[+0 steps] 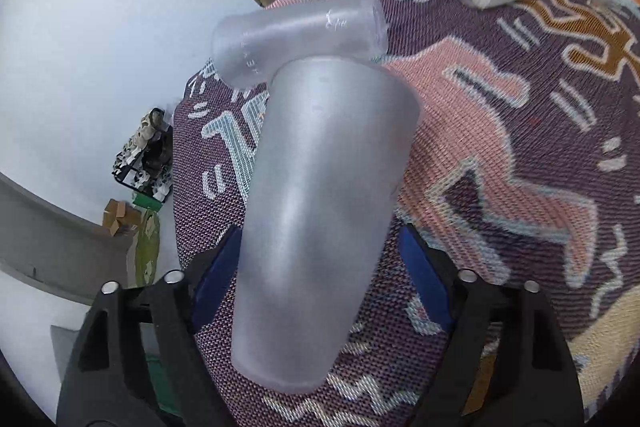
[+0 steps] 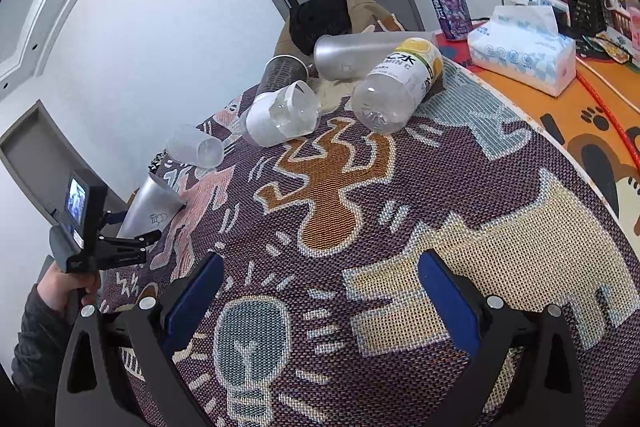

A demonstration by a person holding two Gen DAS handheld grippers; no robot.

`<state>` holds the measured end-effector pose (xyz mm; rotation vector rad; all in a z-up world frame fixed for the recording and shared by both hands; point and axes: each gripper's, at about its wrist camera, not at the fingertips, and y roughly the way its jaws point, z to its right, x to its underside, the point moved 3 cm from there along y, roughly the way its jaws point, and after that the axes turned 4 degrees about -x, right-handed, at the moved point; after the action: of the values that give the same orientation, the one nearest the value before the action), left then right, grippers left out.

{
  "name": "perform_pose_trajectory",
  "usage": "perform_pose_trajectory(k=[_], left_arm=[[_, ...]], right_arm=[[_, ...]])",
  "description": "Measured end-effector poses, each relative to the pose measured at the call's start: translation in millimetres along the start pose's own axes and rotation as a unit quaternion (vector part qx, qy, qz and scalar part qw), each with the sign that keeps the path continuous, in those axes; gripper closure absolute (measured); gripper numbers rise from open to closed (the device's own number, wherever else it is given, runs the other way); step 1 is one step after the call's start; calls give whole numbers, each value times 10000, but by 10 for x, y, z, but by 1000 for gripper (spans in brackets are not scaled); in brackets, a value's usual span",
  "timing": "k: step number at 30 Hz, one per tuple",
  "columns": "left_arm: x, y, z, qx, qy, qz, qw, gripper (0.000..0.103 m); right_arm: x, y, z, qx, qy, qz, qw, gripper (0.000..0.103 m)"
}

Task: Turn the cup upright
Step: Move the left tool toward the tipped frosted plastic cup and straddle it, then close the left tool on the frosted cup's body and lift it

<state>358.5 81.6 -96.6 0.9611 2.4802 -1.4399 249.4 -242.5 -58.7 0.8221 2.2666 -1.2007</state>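
A frosted grey cup fills the middle of the left wrist view, tilted over the patterned cloth. My left gripper is shut on it, blue pads on both sides. The right wrist view shows the same cup held at the table's left edge by the left gripper, rim touching the cloth. My right gripper is open and empty above the cloth.
A small frosted cup lies on its side just behind the held cup. Further back lie a dark cup, a white-sleeved clear cup, a grey cup and a plastic bottle. A tissue pack is at the right.
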Motion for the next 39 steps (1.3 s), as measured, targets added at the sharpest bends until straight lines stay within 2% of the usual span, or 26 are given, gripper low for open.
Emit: perform_pose_trajectory(k=[6, 15, 25, 33, 39], left_arm=[[11, -62, 10, -62, 79, -6, 9999, 35], [-57, -671, 88, 78, 39, 411, 9991, 35], [-33, -1377, 347, 1032, -312, 675, 9919, 35], [28, -1735, 617, 1938, -601, 660, 9770, 35], [81, -1868, 836, 2348, -787, 628, 9668, 35]], right_arm=[[9, -13, 10, -88, 90, -73, 9999, 8], [51, -215, 47, -212, 214, 71, 9995, 8], [121, -528, 143, -291, 335, 259, 9987, 8], [205, -721, 221, -287, 381, 347, 9983, 8], [248, -826, 263, -292, 398, 401, 9980, 8]])
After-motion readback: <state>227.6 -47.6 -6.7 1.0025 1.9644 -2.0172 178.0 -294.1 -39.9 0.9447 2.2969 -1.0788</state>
